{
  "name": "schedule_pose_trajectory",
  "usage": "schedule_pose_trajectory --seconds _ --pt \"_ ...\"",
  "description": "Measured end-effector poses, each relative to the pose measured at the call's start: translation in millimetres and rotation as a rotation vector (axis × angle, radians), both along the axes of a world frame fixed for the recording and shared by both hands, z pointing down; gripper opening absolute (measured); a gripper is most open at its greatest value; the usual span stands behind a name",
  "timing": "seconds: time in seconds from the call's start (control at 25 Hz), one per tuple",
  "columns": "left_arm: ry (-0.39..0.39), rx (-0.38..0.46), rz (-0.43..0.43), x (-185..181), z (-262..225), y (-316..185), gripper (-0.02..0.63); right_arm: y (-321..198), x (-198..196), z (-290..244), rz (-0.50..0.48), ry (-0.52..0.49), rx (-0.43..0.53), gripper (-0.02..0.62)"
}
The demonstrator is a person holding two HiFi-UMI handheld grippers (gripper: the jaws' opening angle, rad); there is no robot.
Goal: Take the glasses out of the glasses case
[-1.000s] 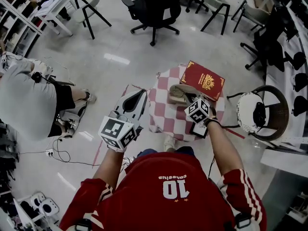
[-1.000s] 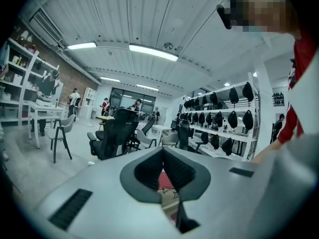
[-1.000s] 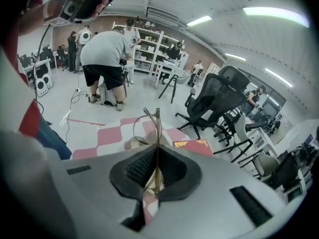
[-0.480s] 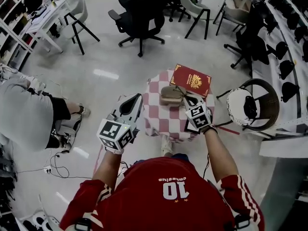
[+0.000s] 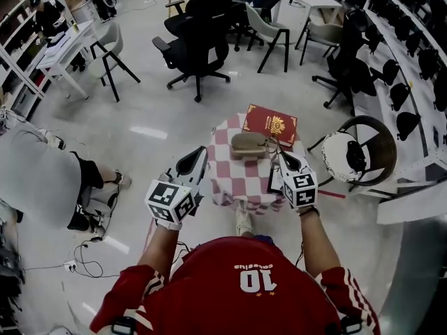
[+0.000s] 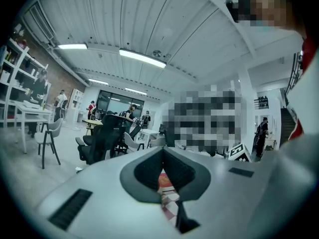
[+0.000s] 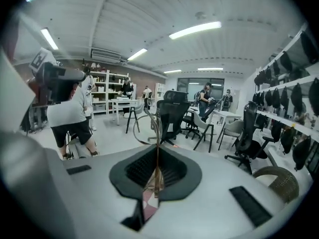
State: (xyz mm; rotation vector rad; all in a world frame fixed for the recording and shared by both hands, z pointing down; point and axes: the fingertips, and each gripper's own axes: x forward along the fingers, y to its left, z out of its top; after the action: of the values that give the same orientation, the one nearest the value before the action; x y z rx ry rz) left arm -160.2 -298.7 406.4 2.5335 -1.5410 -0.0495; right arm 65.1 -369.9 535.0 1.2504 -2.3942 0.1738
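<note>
A beige glasses case (image 5: 247, 144) lies on the small round table with a red and white checked cloth (image 5: 241, 180), in front of a red book (image 5: 270, 125). I cannot tell whether the case is open. My right gripper (image 5: 283, 156) hovers at the table's right side, just right of the case. It is shut on the thin wire-framed glasses (image 7: 149, 129), whose lens ring sticks out past the jaw tips of my right gripper (image 7: 157, 151). My left gripper (image 5: 200, 152) hangs off the table's left edge, shut with nothing in it; in its own view my left gripper (image 6: 163, 153) shows only cloth below.
A black office chair (image 5: 198, 39) and a grey chair (image 5: 273, 32) stand beyond the table. A wicker chair with a white cushion (image 5: 348, 153) stands close on the right. A person in grey (image 5: 38, 176) sits at the left, with cables (image 5: 87, 230) on the floor.
My right gripper has drawn back from over the case and book toward me, carrying the glasses. The head view has risen and shows more of the room. The left gripper stays beside the table.
</note>
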Motion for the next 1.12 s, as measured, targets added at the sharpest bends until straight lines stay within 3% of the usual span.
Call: schedule_pose_trajectory --seconds 0.6,0.84,1.12 --pt "0.014 0.059 0.036 -19.6 -30.5 80.7 0.008 137.7 -11.7 -104.5 0.1 -0.179 0.211 0.025" --pt "0.003 0.096 0.063 -16.7 -47.5 100.2 0.008 176.4 -11.1 -146.7 0.139 -0.273 0.285 0.025" --pt "-0.012 0.143 0.059 -19.7 -62.2 112.2 0.008 200.7 -2.6 -175.0 0.199 -0.316 0.372 0.024"
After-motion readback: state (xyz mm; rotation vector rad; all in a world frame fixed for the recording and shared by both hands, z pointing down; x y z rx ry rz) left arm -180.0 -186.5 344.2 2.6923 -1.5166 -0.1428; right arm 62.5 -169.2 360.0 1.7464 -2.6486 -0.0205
